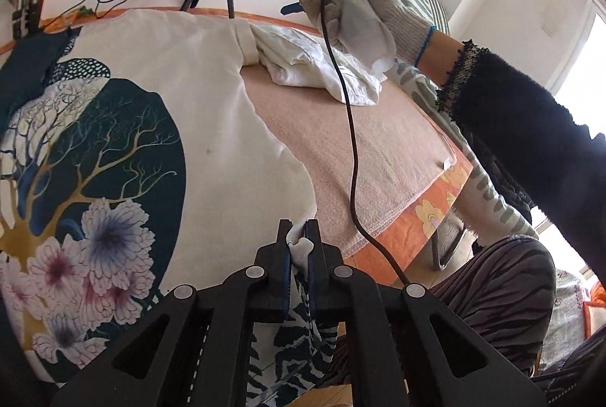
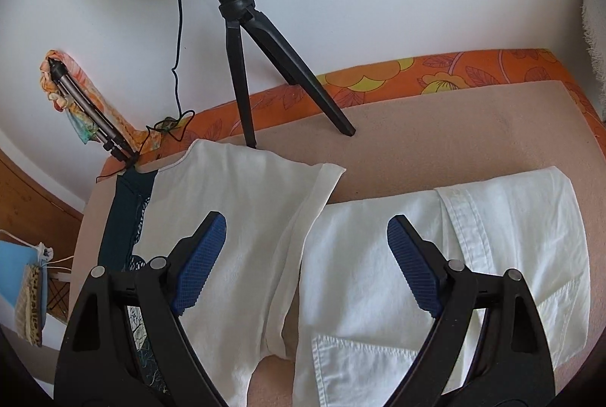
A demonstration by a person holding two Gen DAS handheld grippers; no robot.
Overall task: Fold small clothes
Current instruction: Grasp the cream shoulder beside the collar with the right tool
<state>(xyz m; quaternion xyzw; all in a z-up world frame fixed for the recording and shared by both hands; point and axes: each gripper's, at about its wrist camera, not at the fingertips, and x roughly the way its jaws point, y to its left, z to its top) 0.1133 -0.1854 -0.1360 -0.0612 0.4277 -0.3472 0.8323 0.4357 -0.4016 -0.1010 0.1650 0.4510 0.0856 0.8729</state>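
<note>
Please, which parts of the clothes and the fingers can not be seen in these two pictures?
- Printed T-shirt: left wrist view, its left part leaves the picture edge.
- White garment: right wrist view, the open right gripper covers its lower part.
- Left gripper: cloth hides the pads' faces.

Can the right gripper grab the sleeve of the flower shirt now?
Probably yes. The right gripper is open and hangs over the shirt, with the sleeve just ahead and nothing on top of it. The white trousers lie beside it, so aim carefully.
</note>
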